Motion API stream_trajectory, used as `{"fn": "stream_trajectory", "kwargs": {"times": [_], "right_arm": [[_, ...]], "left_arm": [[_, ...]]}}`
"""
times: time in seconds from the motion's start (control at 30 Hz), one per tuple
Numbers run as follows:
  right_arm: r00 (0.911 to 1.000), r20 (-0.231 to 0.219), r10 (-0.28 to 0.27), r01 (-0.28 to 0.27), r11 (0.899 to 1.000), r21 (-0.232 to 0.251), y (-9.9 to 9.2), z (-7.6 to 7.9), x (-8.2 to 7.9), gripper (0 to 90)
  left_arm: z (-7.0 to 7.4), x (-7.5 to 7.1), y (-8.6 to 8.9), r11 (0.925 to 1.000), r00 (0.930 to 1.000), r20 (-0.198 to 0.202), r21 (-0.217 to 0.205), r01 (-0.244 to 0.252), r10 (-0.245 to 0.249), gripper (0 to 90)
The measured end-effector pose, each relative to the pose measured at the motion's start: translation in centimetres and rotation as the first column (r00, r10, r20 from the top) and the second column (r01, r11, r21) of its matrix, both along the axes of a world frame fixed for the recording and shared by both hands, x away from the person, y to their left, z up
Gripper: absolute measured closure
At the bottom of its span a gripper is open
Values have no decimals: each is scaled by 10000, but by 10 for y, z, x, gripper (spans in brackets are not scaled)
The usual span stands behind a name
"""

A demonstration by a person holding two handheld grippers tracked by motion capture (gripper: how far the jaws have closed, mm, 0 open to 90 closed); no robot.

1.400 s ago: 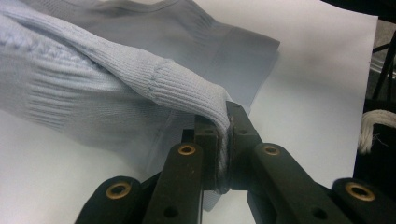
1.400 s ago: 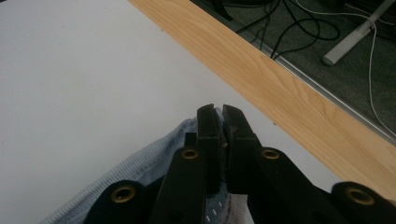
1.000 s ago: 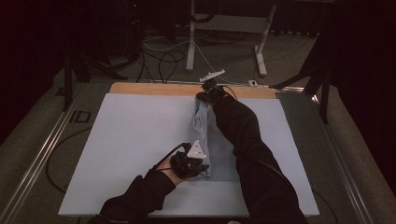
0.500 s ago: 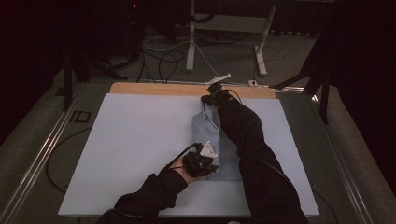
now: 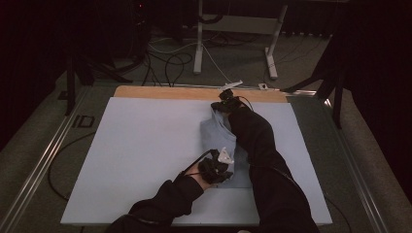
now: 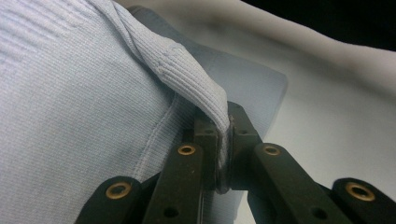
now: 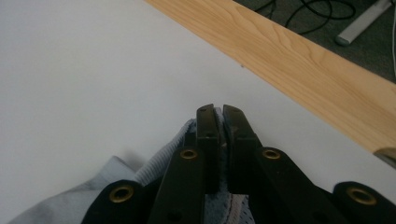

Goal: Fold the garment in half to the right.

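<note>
A pale blue knitted garment [image 5: 218, 141] lies on a light counter [image 5: 136, 155], folded into a narrow strip whose long axis runs from the person's near side straight away toward the counter's far wooden edge [image 5: 165, 92]; a gripper holds each end, so the strip lies stretched between the two hands.

To the left of the high view the counter is bare, with a cable [image 5: 53, 165] trailing on the floor beside it; nothing there stands in the way.

Toward the middle, the left gripper [image 5: 221, 165] sits at the near end of the strip, closest to the person; in the left gripper view its jaws are pressed together on a ribbed band of the garment [image 6: 187, 79], which climbs up out of them, with flat knit spread to the left.

Further right and farther off, the right gripper [image 5: 226, 99] holds the far end, just short of the wooden edge; the right gripper view shows its jaws pinching a bunched fold of the garment [image 7: 187, 135], with open white counter ahead and the wood strip [image 7: 299, 70] beyond.

The person's dark right sleeve [image 5: 262, 155] lies along the strip's right side, covering part of it; any lowering or folding likely turns on keeping the two ends in line.
</note>
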State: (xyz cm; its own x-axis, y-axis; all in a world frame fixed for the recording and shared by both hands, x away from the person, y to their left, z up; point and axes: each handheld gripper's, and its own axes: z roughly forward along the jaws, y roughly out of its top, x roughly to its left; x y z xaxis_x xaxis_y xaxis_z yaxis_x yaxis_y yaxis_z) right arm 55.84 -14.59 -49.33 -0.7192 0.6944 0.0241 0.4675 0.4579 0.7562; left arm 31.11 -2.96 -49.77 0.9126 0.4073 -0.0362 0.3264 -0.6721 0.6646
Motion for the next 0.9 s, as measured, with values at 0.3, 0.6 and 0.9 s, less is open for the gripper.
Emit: {"fn": "stream_trajectory", "kwargs": {"times": [0.3,0.6,0.9], "right_arm": [[9996,-68,-286,285,9995,-106,-12,-1,0,746],[9915,-407,-1235,1235,9923,-16,-42,8,-5,325],[9928,-595,-1042,1084,9915,718,-61,20,-23,126]], "left_arm": [[-3,3,-9,9990,9997,20,362,247,-248,866],[-4,1,-19,9983,9995,-2,485,315,-315,864],[-6,-3,-32,9956,9982,-76,719,601,-597,854]]}}
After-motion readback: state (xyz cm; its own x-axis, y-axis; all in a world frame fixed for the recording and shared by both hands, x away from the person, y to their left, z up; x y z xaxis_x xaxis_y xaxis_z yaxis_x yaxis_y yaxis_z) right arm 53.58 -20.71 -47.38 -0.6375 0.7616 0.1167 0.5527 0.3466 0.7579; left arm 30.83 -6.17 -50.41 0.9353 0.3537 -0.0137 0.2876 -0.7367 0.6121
